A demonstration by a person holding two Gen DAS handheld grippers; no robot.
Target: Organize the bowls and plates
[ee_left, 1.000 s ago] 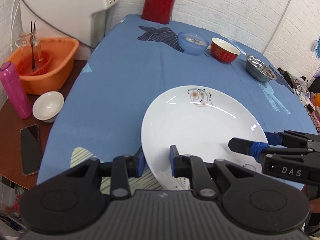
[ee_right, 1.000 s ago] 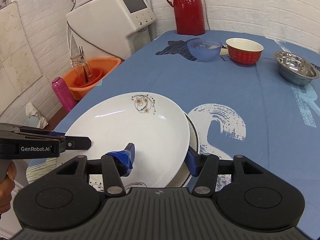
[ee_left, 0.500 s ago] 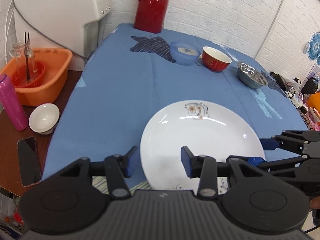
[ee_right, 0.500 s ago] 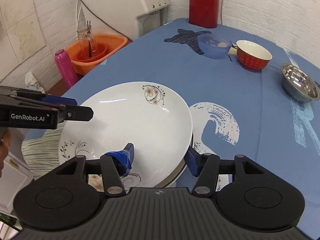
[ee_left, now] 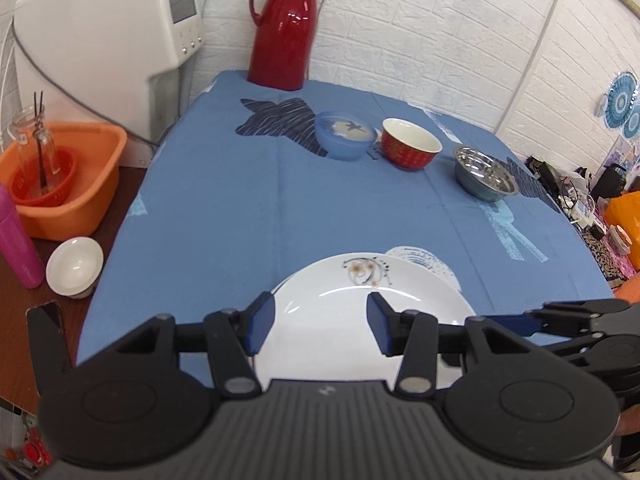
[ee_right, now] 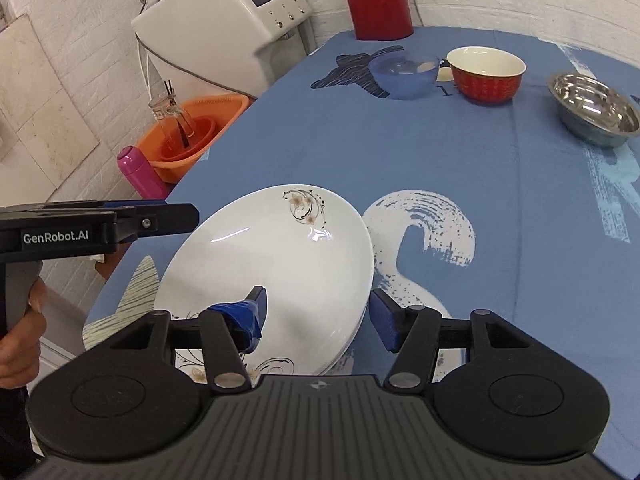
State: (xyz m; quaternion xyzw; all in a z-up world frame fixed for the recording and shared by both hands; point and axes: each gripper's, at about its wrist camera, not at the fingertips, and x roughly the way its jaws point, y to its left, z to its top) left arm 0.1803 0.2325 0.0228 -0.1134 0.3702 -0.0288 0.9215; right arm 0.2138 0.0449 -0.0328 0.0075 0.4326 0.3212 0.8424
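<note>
A white plate with a flower print [ee_left: 360, 304] [ee_right: 280, 264] lies on a stack of plates at the near edge of the blue table [ee_left: 224, 208]; a lower plate's rim [ee_right: 352, 342] peeks out beneath it. My left gripper [ee_left: 320, 326] is open just above the plate's near side, holding nothing. My right gripper [ee_right: 318, 316] is also open, one finger over the plate and the other past its right rim. At the far side stand a blue bowl [ee_left: 346, 140] [ee_right: 404, 72], a red bowl [ee_left: 410, 148] [ee_right: 486, 74] and a steel bowl [ee_left: 484, 174] [ee_right: 596, 108].
A red thermos [ee_left: 286, 28] and a white appliance [ee_left: 104, 52] stand at the back. On a low brown table to the left are an orange basin [ee_left: 68, 196], a pink bottle [ee_left: 16, 240], a small white bowl [ee_left: 74, 266] and a phone [ee_left: 46, 344]. Clutter lines the right edge [ee_left: 580, 196].
My left gripper let go of the plate's rim, opened wider and drew back. The plate sank from its tilt to lie flat on the stack. My right gripper stayed open.
</note>
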